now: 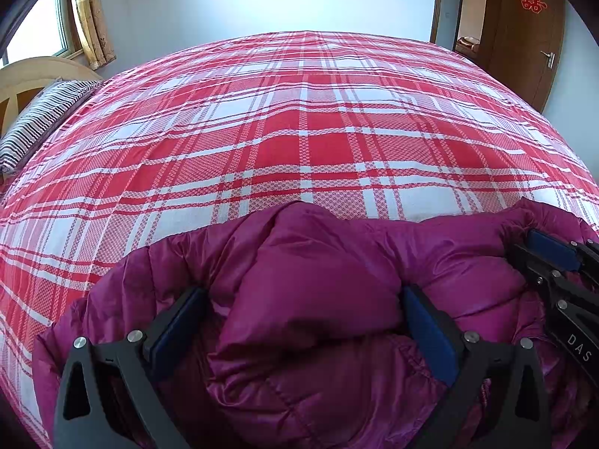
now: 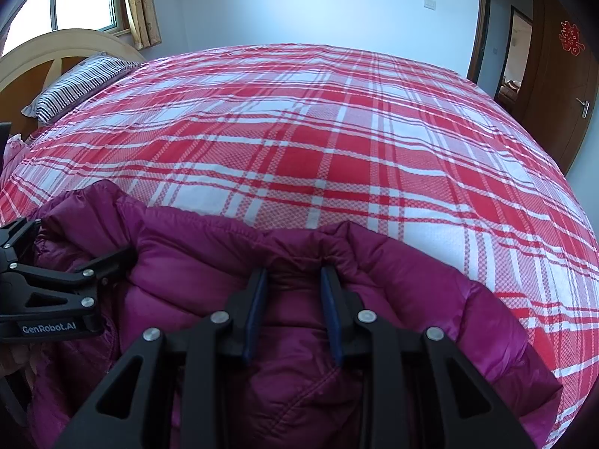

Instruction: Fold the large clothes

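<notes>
Left wrist view: a bed (image 1: pixel 299 119) under a red-and-white plaid sheet (image 1: pixel 262 149) filled the room, a magenta puffer jacket (image 1: pixel 307 299) bunched along its near edge. The left tool (image 1: pixel 299 321) stood with its pads wide apart, a thick fold of jacket bulging between them. In the right wrist view, the right tool (image 2: pixel 294 295) was clamped on a narrow ridge of the jacket. A striped pillow (image 2: pixel 82 82) lay by the headboard (image 2: pixel 56 48).
</notes>
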Tool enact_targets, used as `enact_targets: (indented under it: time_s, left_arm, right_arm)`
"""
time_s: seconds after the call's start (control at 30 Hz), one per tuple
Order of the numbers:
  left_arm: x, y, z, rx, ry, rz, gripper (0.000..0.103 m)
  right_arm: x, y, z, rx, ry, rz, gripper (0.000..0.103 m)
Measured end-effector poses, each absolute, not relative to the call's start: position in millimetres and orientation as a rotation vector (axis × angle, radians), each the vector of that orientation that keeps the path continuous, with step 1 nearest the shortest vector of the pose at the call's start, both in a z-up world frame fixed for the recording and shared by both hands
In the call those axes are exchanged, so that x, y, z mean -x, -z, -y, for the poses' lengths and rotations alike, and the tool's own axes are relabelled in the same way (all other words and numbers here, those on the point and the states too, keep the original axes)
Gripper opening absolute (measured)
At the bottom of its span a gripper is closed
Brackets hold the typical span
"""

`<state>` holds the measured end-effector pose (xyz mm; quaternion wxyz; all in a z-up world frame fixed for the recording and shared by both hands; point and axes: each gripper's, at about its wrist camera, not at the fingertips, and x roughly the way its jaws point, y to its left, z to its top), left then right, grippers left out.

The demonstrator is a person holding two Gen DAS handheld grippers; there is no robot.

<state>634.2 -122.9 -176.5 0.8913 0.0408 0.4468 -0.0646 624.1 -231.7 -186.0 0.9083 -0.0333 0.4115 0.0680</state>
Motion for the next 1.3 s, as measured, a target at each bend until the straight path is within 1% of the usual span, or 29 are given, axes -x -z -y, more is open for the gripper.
enact_targets:
  time_s: [0.17, 0.2, 0.23, 0.27, 0.3, 0.33, 0.4, 0.47, 0.57, 0.6, 0.63, 0.8, 0.93, 1.0, 1.13, 1.17, 1.2, 1.23, 1.27, 1.3]
  left_arm:
    - [-637, 169, 119, -0.066, 0.163, -0.961, 0.102]
    - [-636, 162, 115, -0.06, 0.171, -0.972, 0.102]
    - [-631, 150, 107, -0.043, 0.166, -0.964, 0.102]
    - [-618, 128, 93, 0.007, 0.181, -0.92, 0.102]
    - [-609, 116, 84, 0.031, 0.2, -0.893, 0.102]
    - [-587, 96, 68, 0.053, 0.225, -0.853, 0.102]
    - [-545, 76, 42, 0.08, 0.249, -0.827, 0.102]
    - [-493, 69, 18, 0.097, 0.282, -0.815, 0.102]
    - [-416, 78, -6, 0.068, 0.302, -0.833, 0.102]
    - [-394, 82, -11, 0.06, 0.307, -0.839, 0.102]
    - [-362, 92, -22, 0.06, 0.305, -0.856, 0.102]
    - [-261, 126, -43, 0.093, 0.313, -0.905, 0.102]
    - [-218, 144, -41, 0.121, 0.354, -0.928, 0.102]
    - [-205, 156, -42, 0.15, 0.364, -0.951, 0.102]
    - [-192, 158, -36, 0.105, 0.367, -0.914, 0.102]
    - [-189, 160, -33, 0.109, 0.384, -0.915, 0.102]
    - [-189, 161, -33, 0.115, 0.392, -0.919, 0.101]
    - [-187, 162, -31, 0.117, 0.406, -0.92, 0.098]
    - [-183, 162, -28, 0.108, 0.42, -0.917, 0.092]
    - [-178, 162, -27, 0.093, 0.421, -0.912, 0.072]
  right_arm:
    - [-626, 182, 231, 0.082, -0.149, -0.859, 0.032]
    - [-625, 178, 232, 0.091, -0.158, -0.862, 0.032]
    - [-620, 170, 234, 0.096, -0.172, -0.856, 0.035]
    - [-610, 157, 242, 0.065, -0.188, -0.83, 0.039]
    - [-598, 144, 252, 0.027, -0.201, -0.807, 0.051]
    - [-588, 134, 259, 0.007, -0.208, -0.793, 0.067]
    - [-555, 110, 280, -0.016, -0.241, -0.774, 0.075]
    - [-515, 96, 300, -0.012, -0.27, -0.799, 0.076]
    - [-440, 91, 333, 0.003, -0.263, -0.85, 0.078]
    - [-415, 93, 342, 0.005, -0.253, -0.867, 0.079]
    - [-384, 96, 351, 0.007, -0.241, -0.888, 0.079]
    - [-275, 117, 377, -0.067, -0.239, -0.962, 0.079]
    - [-206, 133, 367, -0.125, -0.232, -0.988, 0.08]
    - [-186, 141, 358, -0.151, -0.242, -0.986, 0.08]
    - [-162, 166, 334, -0.194, -0.256, -0.998, 0.08]
    - [-159, 172, 329, -0.208, -0.267, -0.996, 0.079]
    - [-158, 176, 323, -0.216, -0.266, -0.993, 0.074]
    - [-156, 179, 317, -0.225, -0.264, -0.989, 0.069]
    - [-154, 181, 311, -0.219, -0.251, -0.978, 0.068]
    - [-152, 182, 304, -0.201, -0.236, -0.963, 0.058]
